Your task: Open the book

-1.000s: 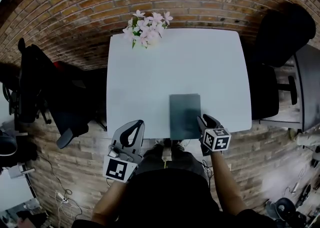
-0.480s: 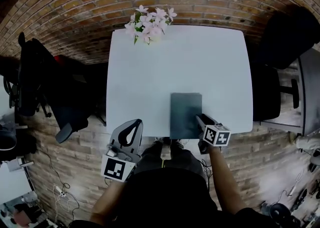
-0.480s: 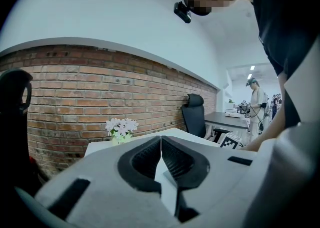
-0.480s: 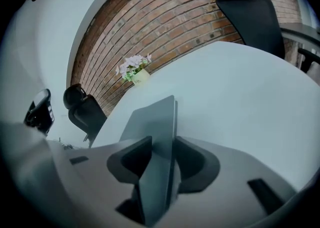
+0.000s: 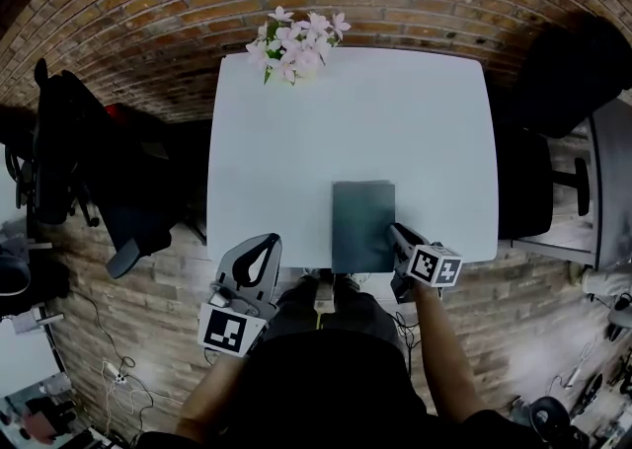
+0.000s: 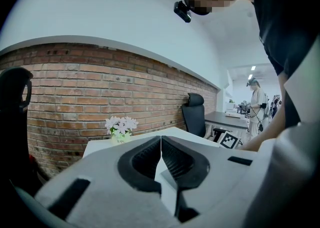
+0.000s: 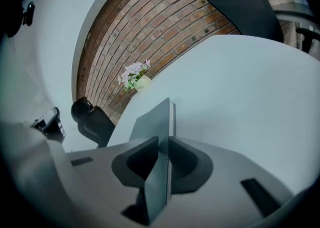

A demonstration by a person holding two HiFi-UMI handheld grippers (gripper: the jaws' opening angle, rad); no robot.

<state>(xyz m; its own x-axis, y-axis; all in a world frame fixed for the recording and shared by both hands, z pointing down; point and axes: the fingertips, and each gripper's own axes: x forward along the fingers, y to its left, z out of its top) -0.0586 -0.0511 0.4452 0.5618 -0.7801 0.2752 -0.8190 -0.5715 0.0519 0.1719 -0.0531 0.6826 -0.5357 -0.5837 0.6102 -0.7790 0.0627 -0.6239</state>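
Brick wall [image 5: 148, 23] at the back, and on the white counter [image 5: 296, 141] the dark book [image 5: 362, 225] lies closed at the near edge, its long axis running toward the wall. The right gripper [image 5: 400, 237] is on its right long edge, jaws just closed and pinching it. The left gripper [image 5: 259, 255], jaws together and empty, hangs farther off to the book's left.

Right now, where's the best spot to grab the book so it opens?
Its thin right edge, coming in from the right. The book lies flat near the table's front edge, so the side edge is what can be pinched. The right gripper has just been closing there, the edge between its jaws.
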